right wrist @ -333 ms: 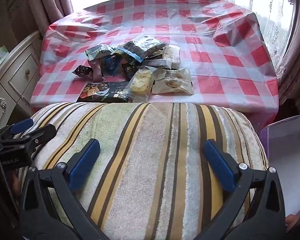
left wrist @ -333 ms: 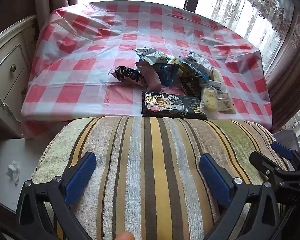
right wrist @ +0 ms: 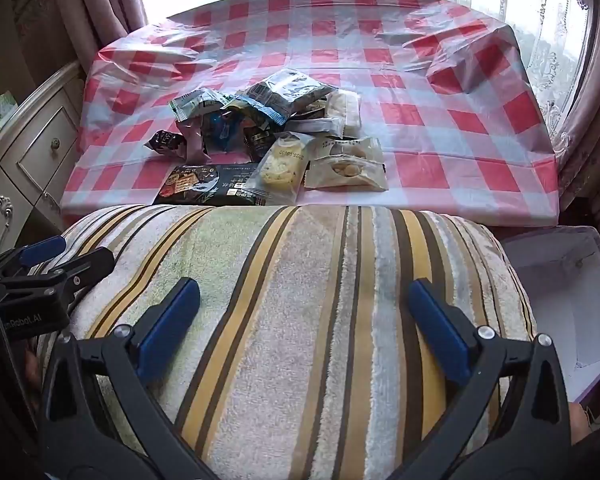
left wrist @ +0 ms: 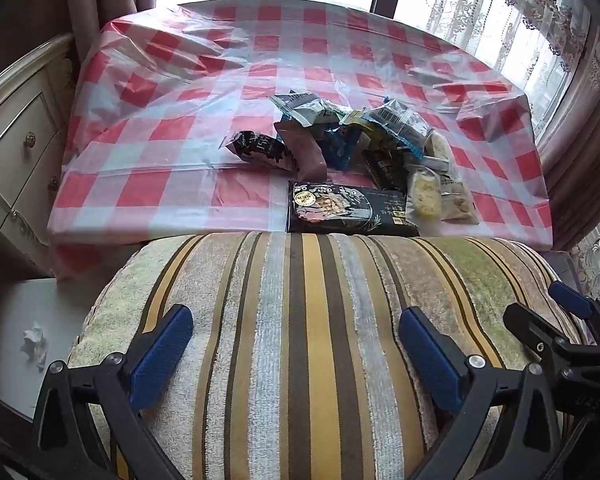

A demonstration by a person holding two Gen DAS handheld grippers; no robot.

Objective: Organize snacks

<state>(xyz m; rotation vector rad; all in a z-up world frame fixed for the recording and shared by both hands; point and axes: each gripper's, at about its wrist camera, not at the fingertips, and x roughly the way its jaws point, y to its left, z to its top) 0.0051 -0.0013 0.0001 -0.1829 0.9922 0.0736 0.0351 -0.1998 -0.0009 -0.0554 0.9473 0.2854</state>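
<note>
A pile of snack packets (left wrist: 356, 140) lies on the red-and-white checked tablecloth (left wrist: 172, 120). It also shows in the right wrist view (right wrist: 268, 120). A flat black box (left wrist: 348, 210) lies at the table's near edge, with pale pastry packets (right wrist: 346, 166) beside it. My left gripper (left wrist: 296, 348) is open and empty, held above a striped cushion (left wrist: 300, 320), well short of the snacks. My right gripper (right wrist: 304, 320) is open and empty over the same cushion (right wrist: 300, 300). Each gripper shows at the edge of the other's view.
A cream drawer cabinet (left wrist: 16, 148) stands left of the table. An open white box with purple rim (right wrist: 568, 292) sits right of the cushion. A crumpled tissue (left wrist: 34, 342) lies on a white surface at lower left. Curtains and a window are behind the table.
</note>
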